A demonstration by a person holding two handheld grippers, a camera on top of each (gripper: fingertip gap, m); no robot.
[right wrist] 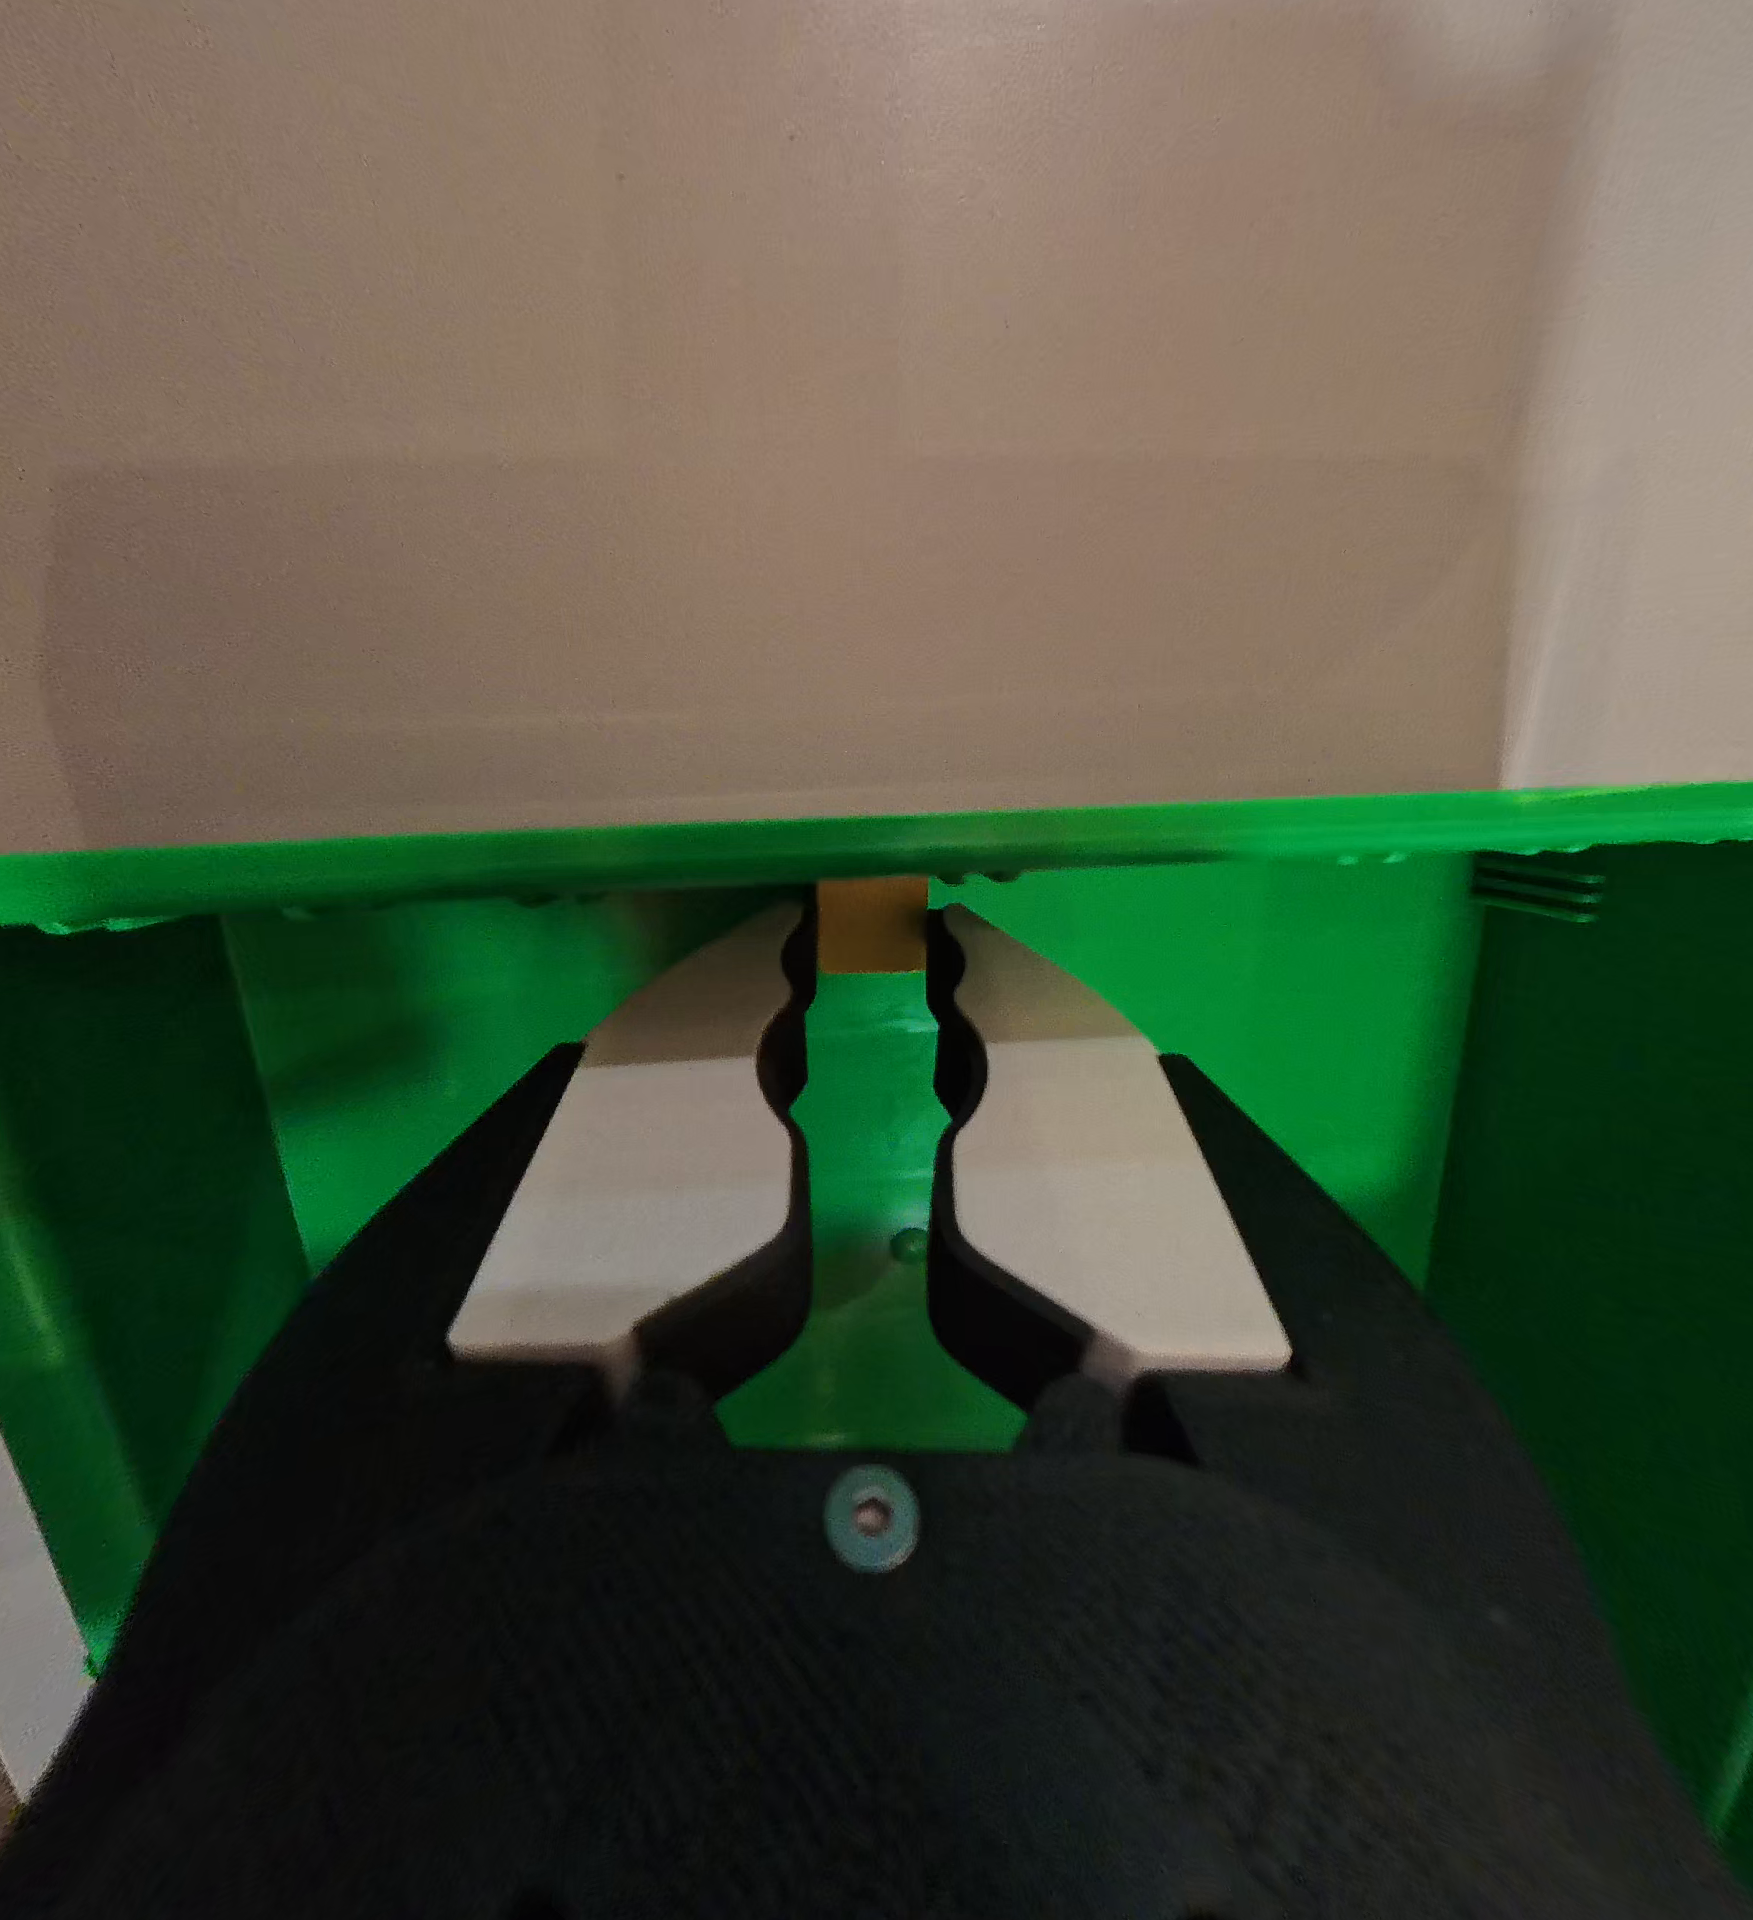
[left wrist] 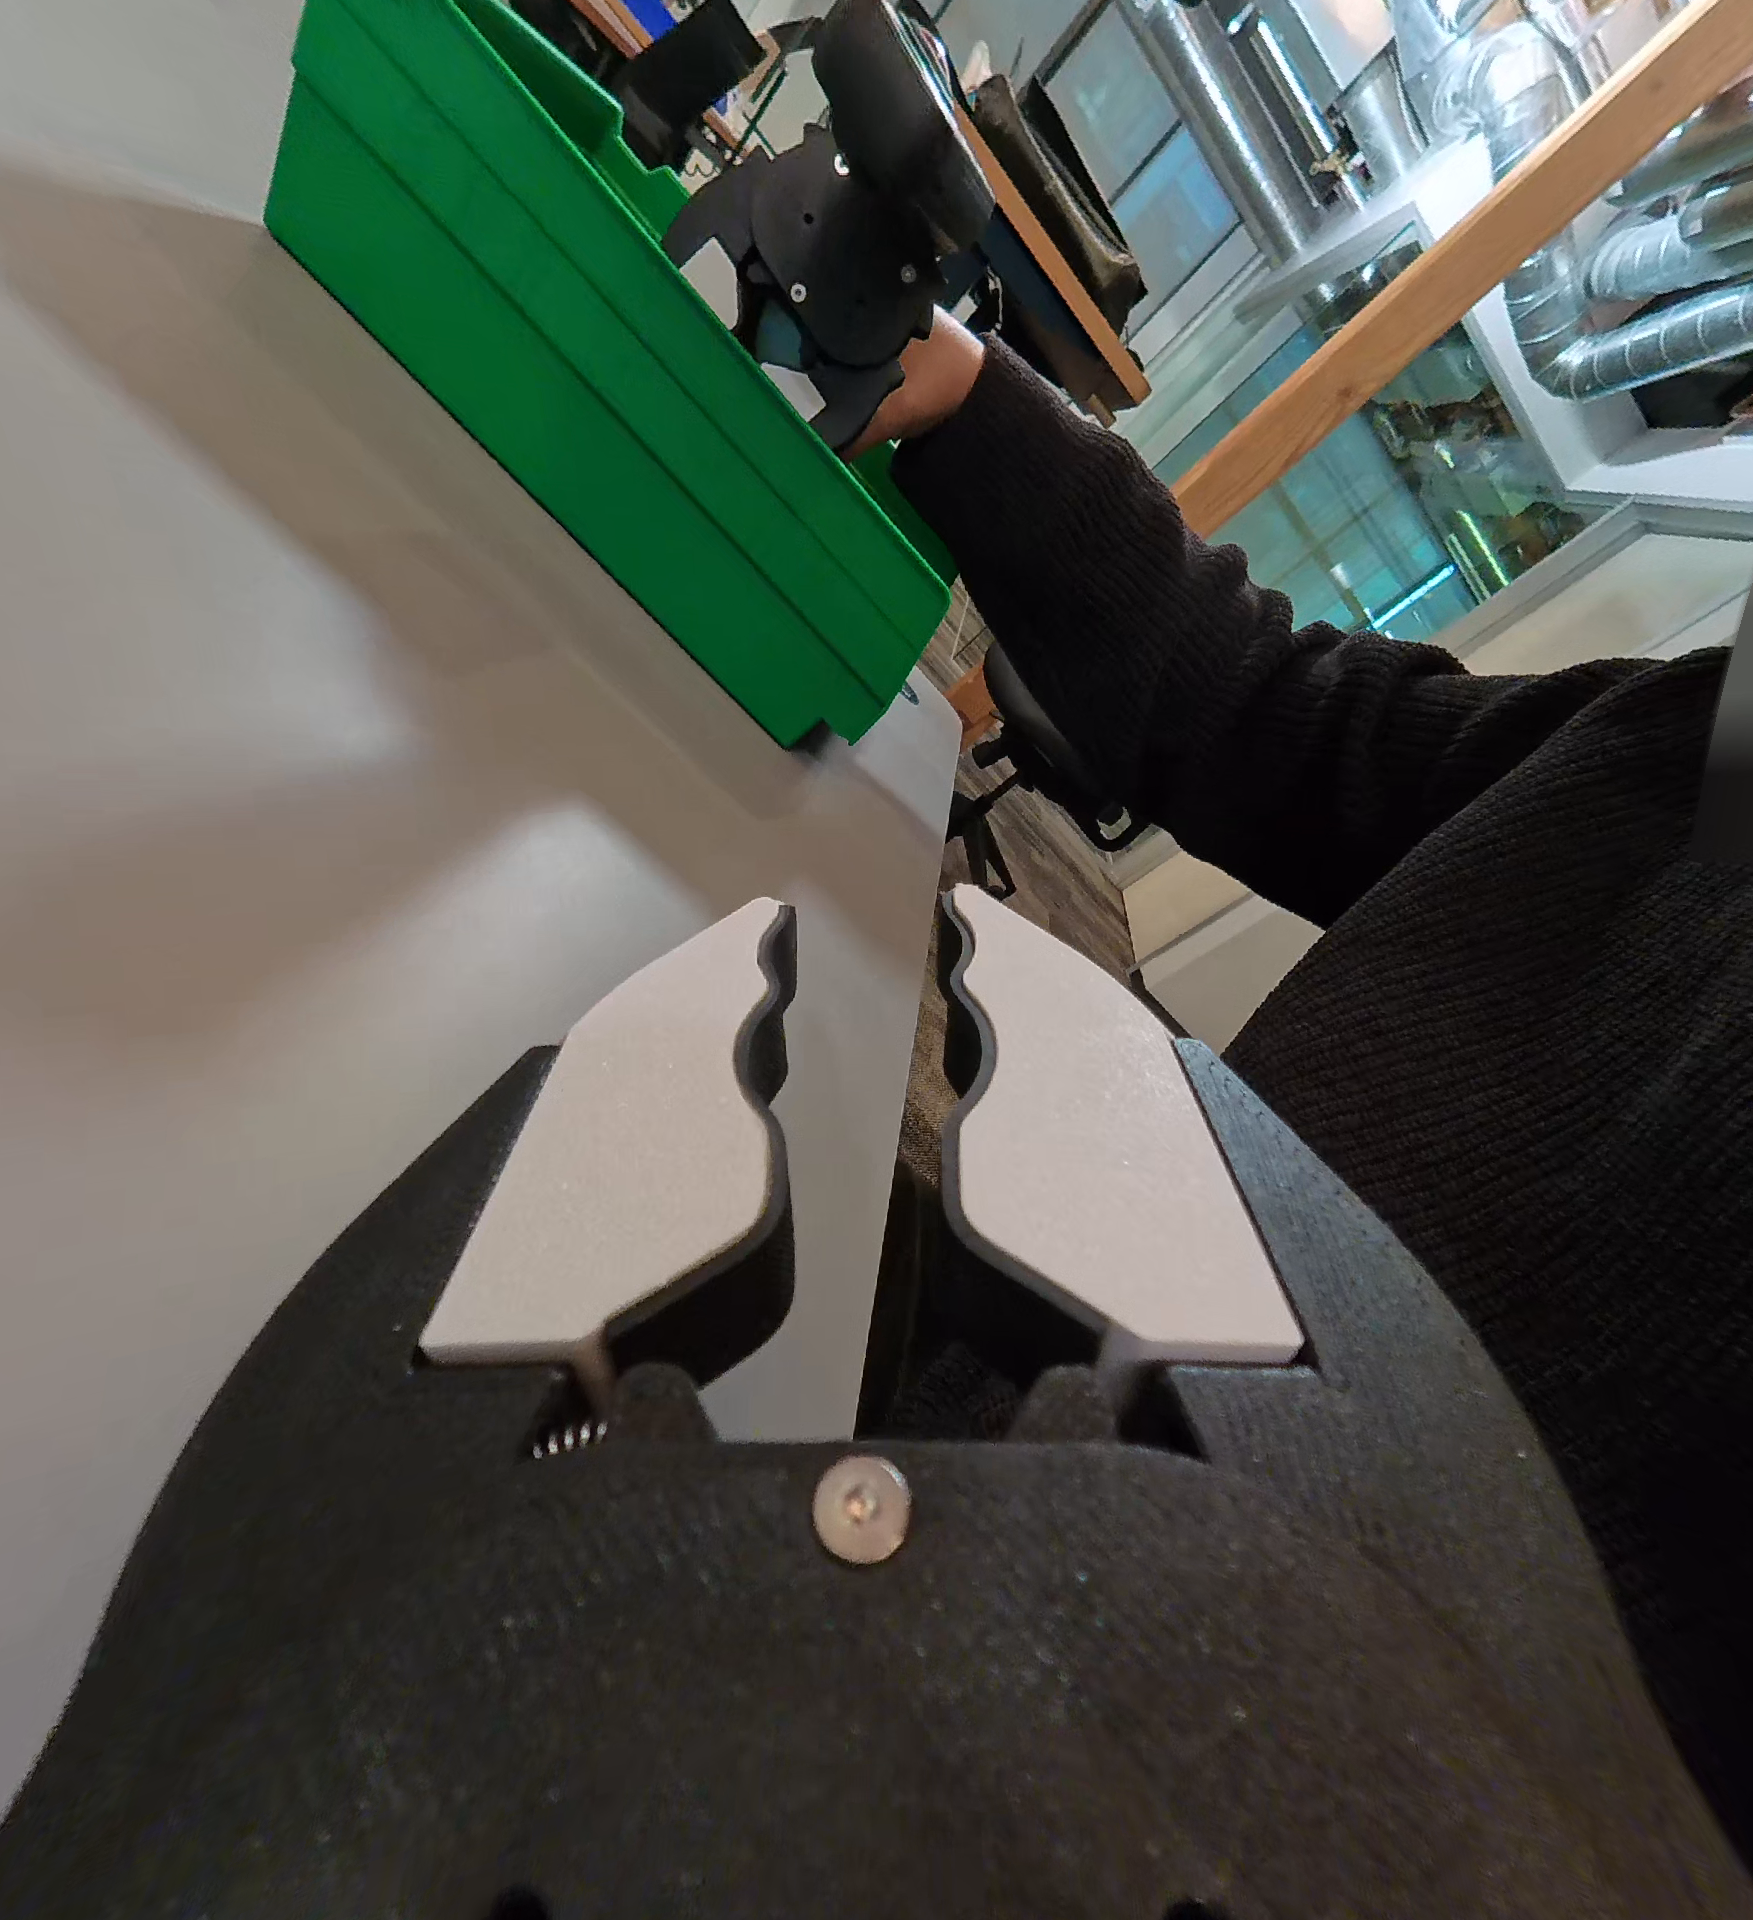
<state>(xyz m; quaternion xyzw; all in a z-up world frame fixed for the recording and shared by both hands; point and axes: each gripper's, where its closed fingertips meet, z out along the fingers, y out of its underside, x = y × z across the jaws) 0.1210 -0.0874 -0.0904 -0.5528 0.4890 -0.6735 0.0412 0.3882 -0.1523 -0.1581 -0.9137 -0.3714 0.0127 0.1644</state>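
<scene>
- My left gripper (left wrist: 867, 935) sits nearest me, its jaws a moderate gap apart with nothing between them, hovering at the front edge of the grey table (left wrist: 228, 831). Tilted this steeply, it could clip the table edge if I let it drop.
- My right gripper (right wrist: 870, 940) reaches into the green bin (right wrist: 851, 836), jaws parted narrowly; a small tan block (right wrist: 870, 925) sits between the fingertips, right under the bin's far rim.
- I cannot tell whether the pads actually press the block or only flank it. The block fills the gap from side to side, but the contact faces are hidden.
- If the hold is only at the very tips, I judge the block could slip or twist out. It may also catch on the overhanging rim when lifted.
- The fingers (right wrist: 1059, 1143) are close to the bin's far wall, so pushing forward could shove the whole bin along the table.
- In the left wrist view the right gripper's body (left wrist: 851, 260) and the sleeved arm (left wrist: 1111, 582) block the bin's interior, so the block is invisible from there.
- How deep the block goes and what it rests on are cut off by the rim and fingers.
- Beyond the bin there is only a plain pale wall (right wrist: 851, 416); the office background in the left view is too tilted and cluttered to read well.
</scene>
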